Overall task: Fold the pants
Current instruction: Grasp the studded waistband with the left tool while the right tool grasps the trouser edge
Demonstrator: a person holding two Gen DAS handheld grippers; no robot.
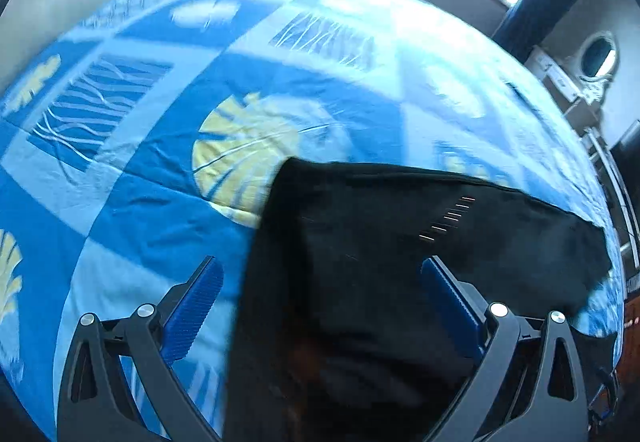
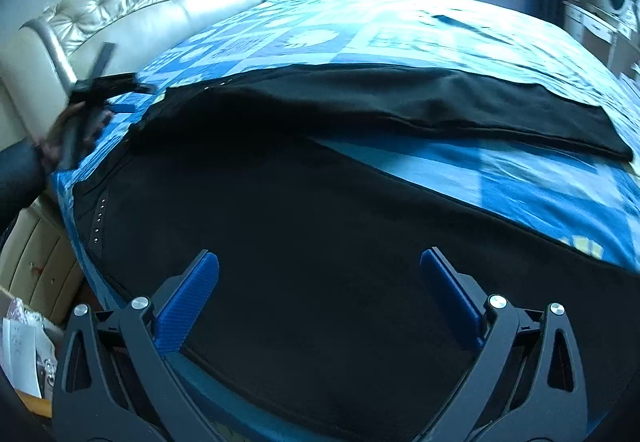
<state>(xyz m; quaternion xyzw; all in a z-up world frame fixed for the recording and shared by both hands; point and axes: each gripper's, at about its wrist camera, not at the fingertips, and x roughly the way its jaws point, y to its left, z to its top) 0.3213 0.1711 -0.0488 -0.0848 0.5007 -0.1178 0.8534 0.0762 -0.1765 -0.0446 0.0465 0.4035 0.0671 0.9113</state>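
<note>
Lying spread on the bedspread (image 2: 500,177), the black pants (image 2: 320,226) sit below both released grippers, left (image 1: 320,274) and right (image 2: 318,268), so pinching one layer could drag them askew.

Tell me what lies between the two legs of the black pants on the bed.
In the right wrist view, only a bare wedge of blue patterned bedsheet shows between the far leg and the near leg of the black pants.

Pants (image 2: 320,222) lie spread on the bedspread (image 2: 520,169).
</note>
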